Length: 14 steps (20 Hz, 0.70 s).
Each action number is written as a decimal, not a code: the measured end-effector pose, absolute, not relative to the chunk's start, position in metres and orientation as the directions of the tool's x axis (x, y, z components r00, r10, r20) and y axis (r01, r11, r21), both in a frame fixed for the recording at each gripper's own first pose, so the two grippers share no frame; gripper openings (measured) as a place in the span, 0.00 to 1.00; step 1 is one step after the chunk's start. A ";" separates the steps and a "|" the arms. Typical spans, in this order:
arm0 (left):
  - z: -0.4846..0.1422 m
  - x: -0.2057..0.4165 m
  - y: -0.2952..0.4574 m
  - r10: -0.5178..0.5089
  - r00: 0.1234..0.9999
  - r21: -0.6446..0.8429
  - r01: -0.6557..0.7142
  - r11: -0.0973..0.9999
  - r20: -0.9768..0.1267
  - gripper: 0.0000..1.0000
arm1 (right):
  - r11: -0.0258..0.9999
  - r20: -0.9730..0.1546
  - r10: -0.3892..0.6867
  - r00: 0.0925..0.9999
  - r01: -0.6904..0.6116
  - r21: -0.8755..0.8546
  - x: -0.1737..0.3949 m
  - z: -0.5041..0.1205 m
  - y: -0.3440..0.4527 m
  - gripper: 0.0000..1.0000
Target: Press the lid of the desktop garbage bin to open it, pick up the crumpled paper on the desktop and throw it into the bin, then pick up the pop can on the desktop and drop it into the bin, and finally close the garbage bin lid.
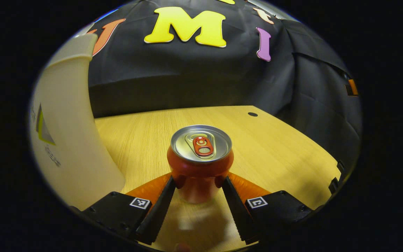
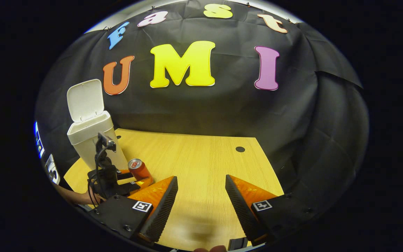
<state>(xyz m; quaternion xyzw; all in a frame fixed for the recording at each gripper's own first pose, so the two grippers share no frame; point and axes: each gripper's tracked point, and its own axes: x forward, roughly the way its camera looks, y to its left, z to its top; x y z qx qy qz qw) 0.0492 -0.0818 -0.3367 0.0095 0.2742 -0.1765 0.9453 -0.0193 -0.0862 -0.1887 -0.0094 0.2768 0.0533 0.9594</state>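
Can (image 1: 200,162) between left claw (image 1: 199,183) fingers

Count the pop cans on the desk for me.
1. The pop can stands upright between the left tool's fingers, beside the open garbage bin. Others may be hidden.

The pop can (image 1: 200,161) stands on the table (image 1: 278,147) between the left gripper (image 1: 200,183) jaws; the garbage bin (image 1: 69,140) rises to their left.
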 end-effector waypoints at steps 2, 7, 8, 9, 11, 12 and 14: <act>-0.302 0.049 -0.084 -0.336 0.806 -0.075 0.345 0.936 -0.486 0.85 | 0.995 -0.518 0.101 0.849 -0.096 0.038 -0.019 -0.184 -0.083 0.88; -0.186 0.062 -0.077 -0.302 0.881 -0.066 0.299 0.952 -0.364 0.84 | 0.991 -0.472 0.131 0.872 -0.114 0.065 -0.019 -0.168 -0.074 0.88; -0.166 0.064 -0.071 -0.287 0.896 -0.057 0.285 0.957 -0.339 0.84 | 0.990 -0.461 0.140 0.876 -0.124 0.065 -0.018 -0.162 -0.072 0.88; -0.146 0.067 -0.064 -0.266 0.912 -0.039 0.268 0.963 -0.311 0.84 | 0.989 -0.450 0.151 0.880 -0.134 0.068 -0.017 -0.157 -0.071 0.88; -0.112 0.076 -0.048 -0.220 0.939 -0.004 0.227 0.974 -0.266 0.84 | 0.986 -0.431 0.169 0.886 -0.147 0.084 -0.015 -0.149 -0.069 0.88; -0.095 0.080 -0.038 -0.195 0.951 0.011 0.204 0.979 -0.242 0.84 | 0.984 -0.424 0.177 0.888 -0.152 0.093 -0.012 -0.146 -0.067 0.88; -0.068 0.087 -0.016 -0.149 0.968 0.034 0.159 0.987 -0.200 0.84 | 0.982 -0.417 0.187 0.889 -0.157 0.106 -0.010 -0.142 -0.066 0.88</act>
